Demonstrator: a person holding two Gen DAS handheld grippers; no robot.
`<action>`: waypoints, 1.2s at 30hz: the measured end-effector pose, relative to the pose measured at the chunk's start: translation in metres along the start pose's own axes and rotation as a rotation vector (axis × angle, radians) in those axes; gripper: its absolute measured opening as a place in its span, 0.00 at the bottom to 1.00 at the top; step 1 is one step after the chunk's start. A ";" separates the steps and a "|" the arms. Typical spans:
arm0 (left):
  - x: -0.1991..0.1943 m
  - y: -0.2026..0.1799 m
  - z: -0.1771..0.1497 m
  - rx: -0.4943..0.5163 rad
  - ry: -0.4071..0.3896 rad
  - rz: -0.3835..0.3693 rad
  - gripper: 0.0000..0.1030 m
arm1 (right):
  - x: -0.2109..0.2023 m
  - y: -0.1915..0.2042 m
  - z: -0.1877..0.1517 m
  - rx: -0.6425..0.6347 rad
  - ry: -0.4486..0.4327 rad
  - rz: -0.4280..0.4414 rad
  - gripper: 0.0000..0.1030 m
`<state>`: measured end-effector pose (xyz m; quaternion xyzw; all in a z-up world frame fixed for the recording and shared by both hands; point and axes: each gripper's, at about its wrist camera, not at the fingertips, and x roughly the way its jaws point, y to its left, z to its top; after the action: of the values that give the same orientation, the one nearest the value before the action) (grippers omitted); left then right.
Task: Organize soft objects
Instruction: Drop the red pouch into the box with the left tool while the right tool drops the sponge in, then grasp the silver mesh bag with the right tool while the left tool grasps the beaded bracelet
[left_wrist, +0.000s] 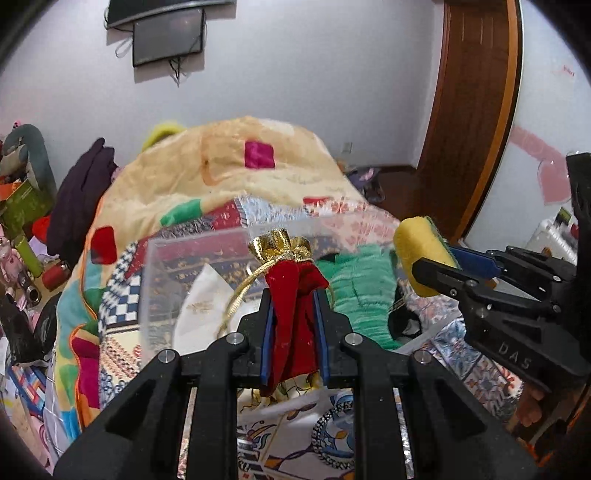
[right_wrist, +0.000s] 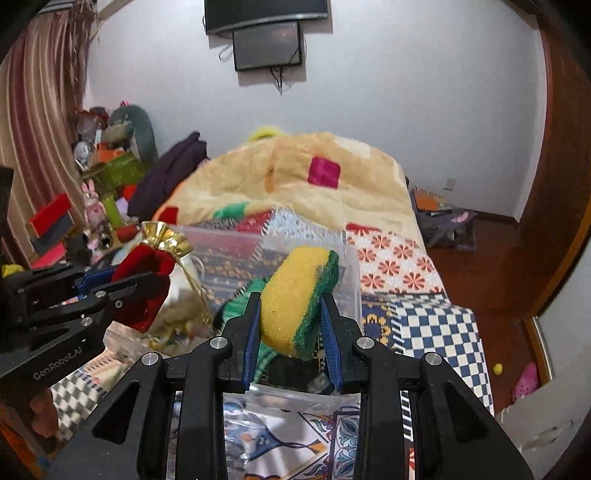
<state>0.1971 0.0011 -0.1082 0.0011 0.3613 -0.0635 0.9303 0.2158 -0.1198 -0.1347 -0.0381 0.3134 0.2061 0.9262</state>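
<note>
My left gripper (left_wrist: 293, 295) is shut on a red velvet pouch (left_wrist: 293, 306) with a gold top and gold cord, held above a clear plastic box (left_wrist: 159, 280) on the bed. My right gripper (right_wrist: 291, 299) is shut on a yellow sponge (right_wrist: 291, 295) with a green scouring side, also above the clear plastic box (right_wrist: 349, 273). In the left wrist view the sponge (left_wrist: 417, 243) shows at right. In the right wrist view the pouch (right_wrist: 147, 273) shows at left. A green knitted cloth (left_wrist: 354, 295) and a white cloth (left_wrist: 203, 306) lie in the box.
A yellow blanket (left_wrist: 221, 173) with coloured squares is heaped on the bed behind the box. Clutter of boxes and toys (right_wrist: 103, 177) stands at left. A wooden door (left_wrist: 472, 110) is at right. Patterned bedding (right_wrist: 436, 325) lies under the box.
</note>
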 end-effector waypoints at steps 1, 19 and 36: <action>0.006 -0.001 -0.001 0.000 0.014 0.001 0.18 | 0.005 0.000 -0.003 -0.004 0.016 -0.007 0.27; 0.004 0.000 -0.008 -0.021 0.038 0.001 0.54 | 0.003 -0.002 -0.011 -0.046 0.054 -0.046 0.56; -0.059 0.006 -0.040 -0.002 -0.045 0.035 0.87 | -0.046 0.011 -0.025 -0.070 -0.053 0.020 0.86</action>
<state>0.1280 0.0163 -0.0981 0.0051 0.3401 -0.0470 0.9392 0.1646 -0.1313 -0.1266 -0.0619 0.2817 0.2273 0.9301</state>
